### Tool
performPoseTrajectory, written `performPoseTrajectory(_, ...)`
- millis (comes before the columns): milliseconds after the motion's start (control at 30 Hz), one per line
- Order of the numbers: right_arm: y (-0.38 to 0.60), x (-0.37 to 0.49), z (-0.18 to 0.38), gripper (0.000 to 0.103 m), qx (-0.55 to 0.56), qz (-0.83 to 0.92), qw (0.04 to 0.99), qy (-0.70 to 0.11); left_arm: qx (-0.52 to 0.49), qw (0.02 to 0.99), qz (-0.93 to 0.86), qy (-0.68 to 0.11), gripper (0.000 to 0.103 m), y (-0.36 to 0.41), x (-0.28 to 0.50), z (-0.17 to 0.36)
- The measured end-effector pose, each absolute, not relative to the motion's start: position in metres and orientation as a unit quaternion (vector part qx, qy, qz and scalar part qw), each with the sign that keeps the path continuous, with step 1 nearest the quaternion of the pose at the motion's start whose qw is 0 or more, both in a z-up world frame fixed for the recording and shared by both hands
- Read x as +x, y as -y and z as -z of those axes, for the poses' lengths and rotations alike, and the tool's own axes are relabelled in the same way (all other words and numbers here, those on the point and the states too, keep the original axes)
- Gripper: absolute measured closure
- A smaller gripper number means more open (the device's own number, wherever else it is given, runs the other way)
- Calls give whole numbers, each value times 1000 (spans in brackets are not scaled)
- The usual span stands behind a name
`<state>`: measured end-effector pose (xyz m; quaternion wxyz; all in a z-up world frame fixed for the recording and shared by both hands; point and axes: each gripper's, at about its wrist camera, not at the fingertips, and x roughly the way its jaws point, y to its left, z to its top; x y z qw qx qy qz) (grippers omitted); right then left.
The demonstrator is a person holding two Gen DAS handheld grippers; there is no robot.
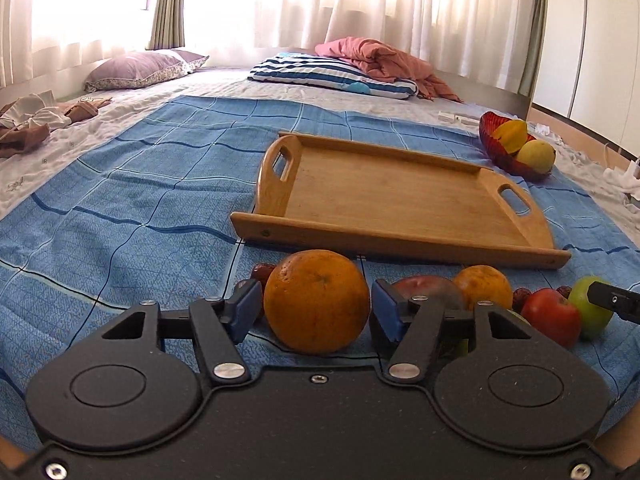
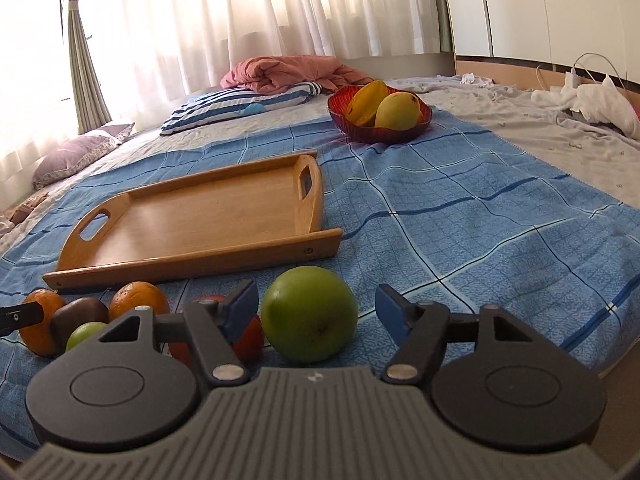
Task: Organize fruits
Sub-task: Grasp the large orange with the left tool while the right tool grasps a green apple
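Note:
My left gripper [image 1: 316, 312] is open, its blue pads on either side of a large orange [image 1: 316, 300] that rests on the blue cloth; the pads do not press it. My right gripper [image 2: 316, 314] is open around a green apple [image 2: 310, 314], with a gap on the right side. An empty wooden tray [image 1: 400, 204] lies just beyond the fruits; it also shows in the right wrist view [image 2: 200, 216]. Beside the orange lie a dark red fruit [image 1: 428, 286], a second orange [image 1: 482, 286], a red apple [image 1: 552, 316] and small dates [image 1: 264, 272].
A red glass bowl [image 2: 380, 130] holds a starfruit [image 2: 366, 102] and a mango [image 2: 398, 112] beyond the tray. Pillows [image 1: 332, 74] and a pink blanket [image 1: 380, 58] lie at the bed's far end. Clothes [image 1: 36, 122] lie at left; cables and cloth [image 2: 592, 100] lie at right.

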<state>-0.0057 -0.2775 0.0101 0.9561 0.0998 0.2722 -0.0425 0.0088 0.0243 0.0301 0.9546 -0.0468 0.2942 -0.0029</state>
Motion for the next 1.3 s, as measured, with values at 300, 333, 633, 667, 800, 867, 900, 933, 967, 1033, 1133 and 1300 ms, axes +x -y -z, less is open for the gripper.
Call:
performPoseTrajectory(300, 284, 6, 3, 26, 137, 33, 947, -288, -88, 947, 4, -310, 43, -34, 22, -22)
performPoseTrajectory(333, 284, 7, 4, 26, 138, 32, 947, -288, -90, 947, 5, -309, 43, -34, 23, -21)
performPoseTrajectory(633, 291, 17, 10, 40, 171, 15, 939, -299, -119, 943, 7, -312, 42, -37, 32, -19)
performPoseTrajectory(667, 291, 17, 10, 41, 170, 17, 939, -298, -120, 943, 6, -312, 42, -37, 32, -20)
performPoseTrajectory(800, 289, 12, 8, 42, 167, 14, 942, -289, -96, 946, 11, -309, 43, -31, 31, -24)
performPoseTrajectory(867, 289, 10, 6, 42, 164, 11, 945, -284, -85, 948, 16, -306, 43, -28, 29, -27)
performPoseTrajectory(900, 288, 8, 4, 42, 160, 9, 947, -279, -82, 950, 19, -302, 43, -27, 28, -29)
performPoseTrajectory(933, 287, 7, 2, 42, 154, 8, 949, -274, -80, 951, 20, -298, 43, -27, 27, -31)
performPoseTrajectory(967, 286, 6, 0, 42, 148, 8, 952, -270, -78, 953, 22, -292, 43, -26, 26, -33)
performPoseTrajectory(1033, 284, 5, -5, 42, 137, 8, 956, -260, -71, 956, 25, -283, 44, -24, 26, -38)
performPoseTrajectory(1133, 283, 7, -12, 42, 131, 3, 959, -251, -67, 958, 26, -276, 46, -23, 27, -43)
performPoseTrajectory(1300, 280, 8, -17, 42, 131, -3, 961, -245, -71, 956, 20, -283, 46, -25, 26, -41)
